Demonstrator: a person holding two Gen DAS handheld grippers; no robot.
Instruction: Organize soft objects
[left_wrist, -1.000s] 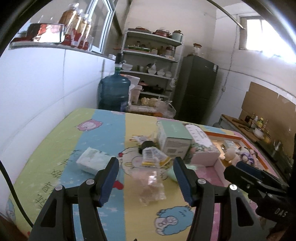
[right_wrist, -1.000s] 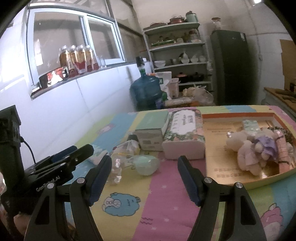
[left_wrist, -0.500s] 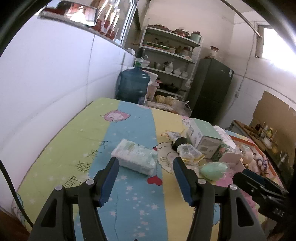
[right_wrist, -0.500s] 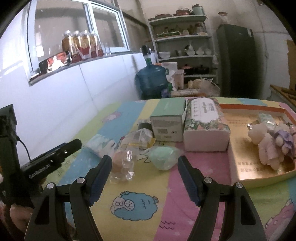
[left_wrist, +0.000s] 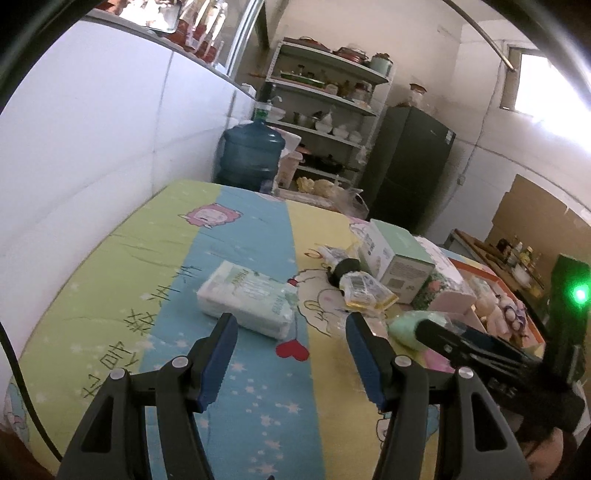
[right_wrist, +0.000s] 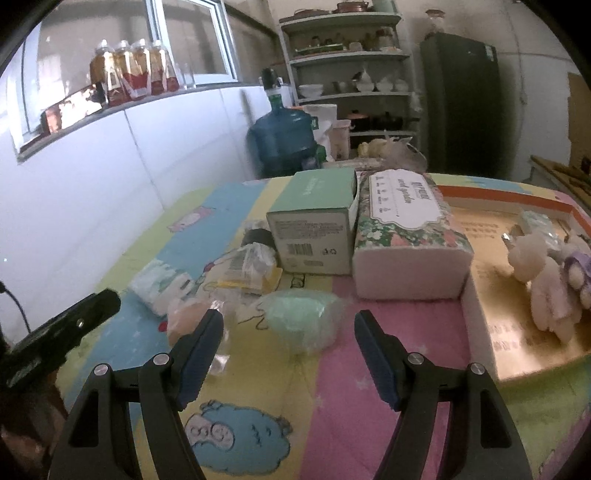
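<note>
On the cartoon-print mat (left_wrist: 255, 373), a white tissue pack (left_wrist: 246, 298) is seen just ahead of the left gripper (left_wrist: 288, 343), whose jaws are held spread and empty. The right gripper (right_wrist: 289, 345) is likewise spread, with a bagged green sponge (right_wrist: 302, 320) lying between and just beyond its fingertips.

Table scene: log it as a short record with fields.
left hand-held gripper: open, empty, aimed at the white tissue pack
right hand-held gripper: open, empty, facing the green wrapped sponge
tray: holds a plush toy
beside tray: floral tissue pack, green box
</note>
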